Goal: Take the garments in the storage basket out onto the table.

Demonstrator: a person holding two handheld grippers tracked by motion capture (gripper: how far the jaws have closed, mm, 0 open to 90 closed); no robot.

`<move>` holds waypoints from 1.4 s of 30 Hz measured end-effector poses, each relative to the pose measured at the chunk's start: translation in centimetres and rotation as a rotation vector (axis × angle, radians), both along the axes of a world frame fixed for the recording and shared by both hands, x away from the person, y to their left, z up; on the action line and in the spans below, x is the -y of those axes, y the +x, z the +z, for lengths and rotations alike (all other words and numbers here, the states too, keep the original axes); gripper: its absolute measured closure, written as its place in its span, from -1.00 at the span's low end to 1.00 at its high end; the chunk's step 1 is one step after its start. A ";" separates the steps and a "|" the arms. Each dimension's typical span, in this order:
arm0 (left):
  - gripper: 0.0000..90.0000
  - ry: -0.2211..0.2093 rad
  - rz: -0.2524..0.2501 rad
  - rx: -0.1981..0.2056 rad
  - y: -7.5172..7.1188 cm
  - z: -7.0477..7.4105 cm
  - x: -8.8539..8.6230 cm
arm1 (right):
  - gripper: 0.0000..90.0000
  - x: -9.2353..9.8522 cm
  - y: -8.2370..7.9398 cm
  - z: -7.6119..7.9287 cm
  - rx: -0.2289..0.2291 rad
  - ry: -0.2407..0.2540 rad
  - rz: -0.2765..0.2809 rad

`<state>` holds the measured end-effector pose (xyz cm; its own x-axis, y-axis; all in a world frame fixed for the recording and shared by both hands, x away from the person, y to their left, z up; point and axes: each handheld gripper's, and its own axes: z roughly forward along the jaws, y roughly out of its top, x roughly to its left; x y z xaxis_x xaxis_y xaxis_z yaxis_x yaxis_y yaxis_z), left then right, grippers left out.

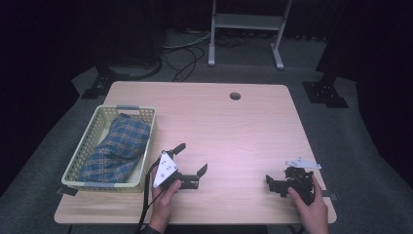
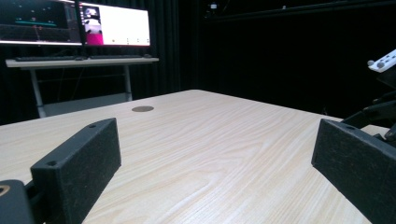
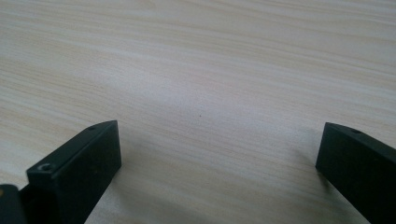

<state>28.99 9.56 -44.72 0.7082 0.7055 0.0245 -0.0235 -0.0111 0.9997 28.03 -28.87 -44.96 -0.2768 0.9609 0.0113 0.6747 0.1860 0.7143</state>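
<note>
We see the plaid cloth (image 1: pixel 116 148) lying lengthwise in the basket (image 1: pixel 147 127) at the table's (image 1: pixel 234 131) left; left gripper (image 1: pixel 191 159) and right gripper (image 3: pixel 219 154) both gape wide, holding nothing

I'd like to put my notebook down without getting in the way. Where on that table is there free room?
The widest bare stretch is the far half of the table, between the basket and the right edge, around the small round hole. The left side is taken by the basket with the plaid cloth; the near edge holds the left gripper and right gripper.
</note>
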 end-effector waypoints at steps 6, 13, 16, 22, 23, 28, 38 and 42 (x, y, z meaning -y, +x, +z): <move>-0.98 0.020 -0.004 -0.013 0.4 0.1 -0.1 | -1.00 0.0 0.0 0.0 -0.001 0.000 0.000; -0.98 -0.006 -0.011 -0.023 0.6 0.7 -0.5 | -1.00 0.0 0.0 0.0 -0.001 0.000 0.000; -0.98 -0.012 -0.019 -0.024 0.6 1.1 -0.5 | -1.00 0.0 0.0 0.0 -0.001 0.000 0.000; -0.98 -0.025 -0.030 -0.023 0.4 2.2 -0.6 | -1.00 0.0 0.0 0.0 -0.001 0.000 0.000; -0.98 -0.018 -0.029 -0.026 0.4 2.5 -0.5 | -1.00 0.0 0.0 0.0 -0.001 0.000 0.000; -0.98 -0.013 -0.025 -0.027 0.5 3.2 -0.6 | -1.00 0.0 0.0 0.0 -0.001 0.000 0.001; -0.98 -0.014 -0.037 -0.022 0.6 4.9 -0.5 | -1.00 0.0 0.0 0.0 -0.001 0.000 0.001; -0.98 -0.013 -0.042 -0.022 0.6 5.3 -0.4 | -1.00 0.0 0.0 0.0 -0.001 0.000 0.000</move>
